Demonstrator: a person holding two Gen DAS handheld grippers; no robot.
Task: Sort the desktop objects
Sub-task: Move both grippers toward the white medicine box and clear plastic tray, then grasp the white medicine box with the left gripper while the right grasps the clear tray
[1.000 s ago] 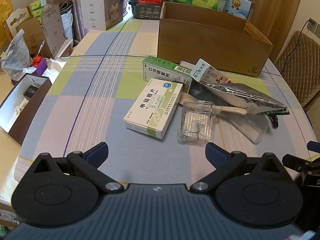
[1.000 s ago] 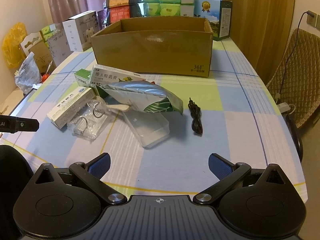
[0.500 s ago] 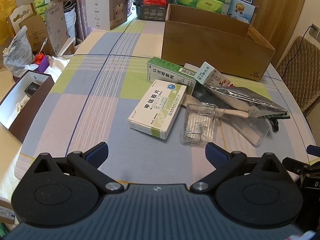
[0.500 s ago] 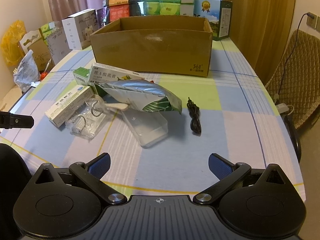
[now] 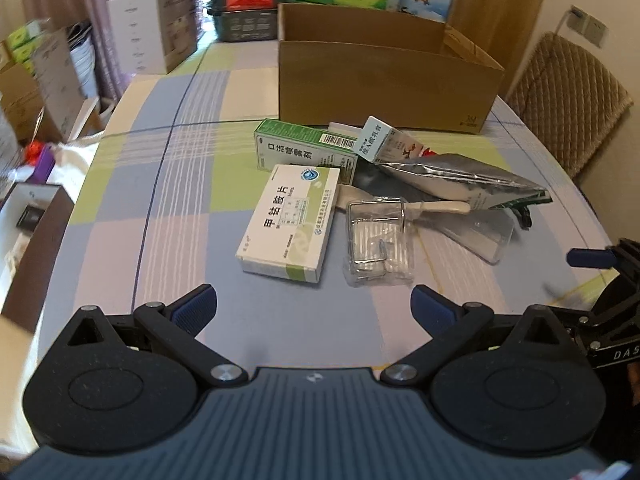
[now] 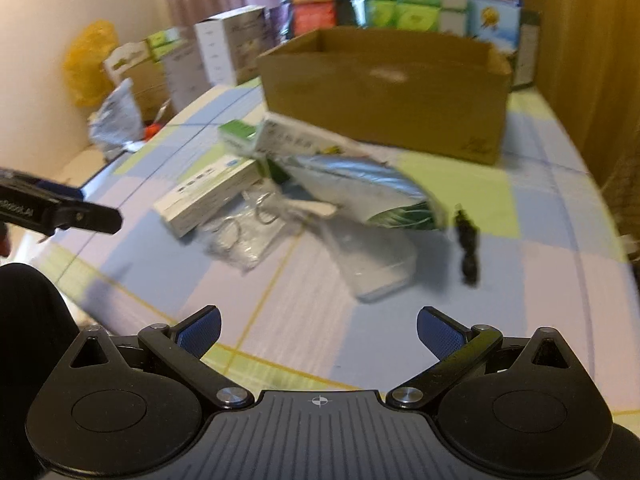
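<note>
Both grippers are seen closer to the clutter than a second ago. The left gripper (image 5: 314, 306) is now lined up on the white medicine box (image 5: 290, 222), which fills more of the left wrist view than before. The right gripper (image 6: 318, 330) is mid-motion: its view is blurred and swung left, unlike the steady earlier frames. Jaws are spread wide on both, nothing held.

No object has been shifted. The pile sits mid-table on the checked tablecloth (image 5: 168, 184), in front of the open cardboard box (image 5: 384, 84): green box (image 5: 296, 152), small tube carton (image 5: 378, 140), foil pouch (image 5: 460, 178) lying over a clear plastic tray (image 5: 476, 234), clear case (image 5: 378, 248) with a wooden spatula (image 5: 436, 207) just behind it, black cable (image 6: 466, 242) at the right edge of the pile.

Judgement: approach phase only, sorting not started. The white medicine box is the likely first pick for the left. The right target cannot be told yet; the tray or cable is nearest its line.
</note>
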